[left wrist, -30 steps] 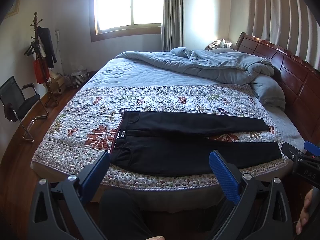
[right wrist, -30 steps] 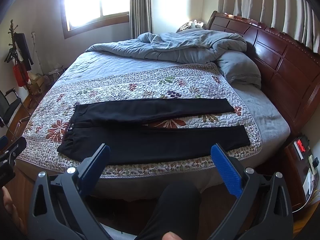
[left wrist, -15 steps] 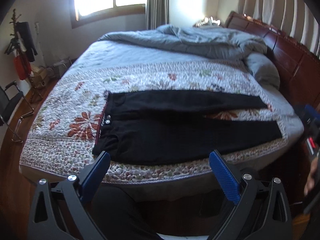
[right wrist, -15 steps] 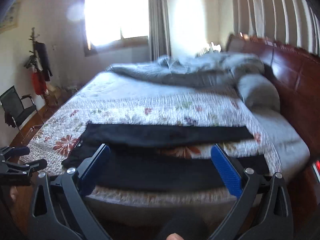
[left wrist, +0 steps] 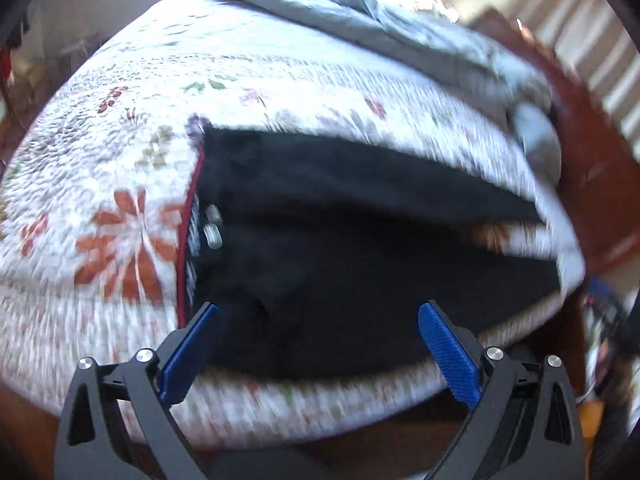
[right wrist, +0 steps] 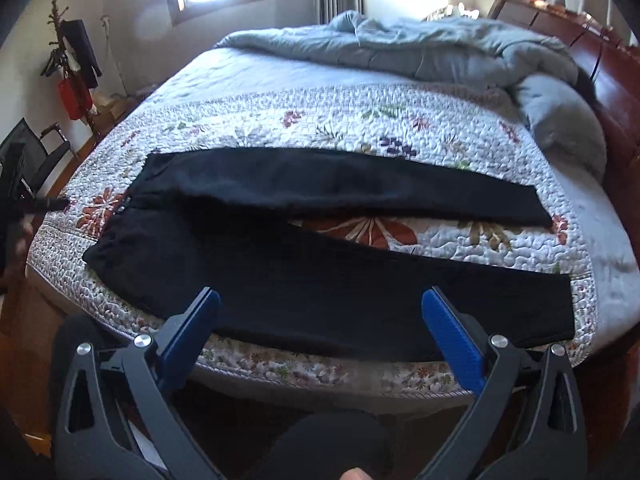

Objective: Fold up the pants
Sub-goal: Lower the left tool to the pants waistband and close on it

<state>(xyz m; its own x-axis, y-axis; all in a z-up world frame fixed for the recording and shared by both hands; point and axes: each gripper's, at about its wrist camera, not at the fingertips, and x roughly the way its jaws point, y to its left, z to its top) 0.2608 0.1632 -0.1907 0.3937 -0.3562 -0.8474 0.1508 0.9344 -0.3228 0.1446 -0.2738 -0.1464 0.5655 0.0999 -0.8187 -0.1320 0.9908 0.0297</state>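
Observation:
Black pants (right wrist: 320, 240) lie flat on the floral quilt (right wrist: 400, 128), waistband to the left, two legs spread apart toward the right. In the blurred left wrist view the pants (left wrist: 340, 248) fill the middle, with two silver buttons (left wrist: 212, 228) at the red-edged waistband. My left gripper (left wrist: 318, 320) hovers open just above the near waist corner, nothing between its blue pads. My right gripper (right wrist: 320, 312) stands open over the near leg at the bed's front edge, also holding nothing. The left gripper (right wrist: 44, 204) shows dimly at the far left of the right wrist view.
A grey duvet (right wrist: 420, 48) and pillow (right wrist: 560, 120) lie bunched at the far side, against a dark wooden headboard (right wrist: 608, 72). A chair (right wrist: 28, 160) and coat rack (right wrist: 72, 64) stand left of the bed. A dark-clad knee (right wrist: 332, 440) sits below the right gripper.
Both grippers have moved forward and down toward the bed. The left one has closed in fast on the waist end, its view now blurred. The pants have not moved.

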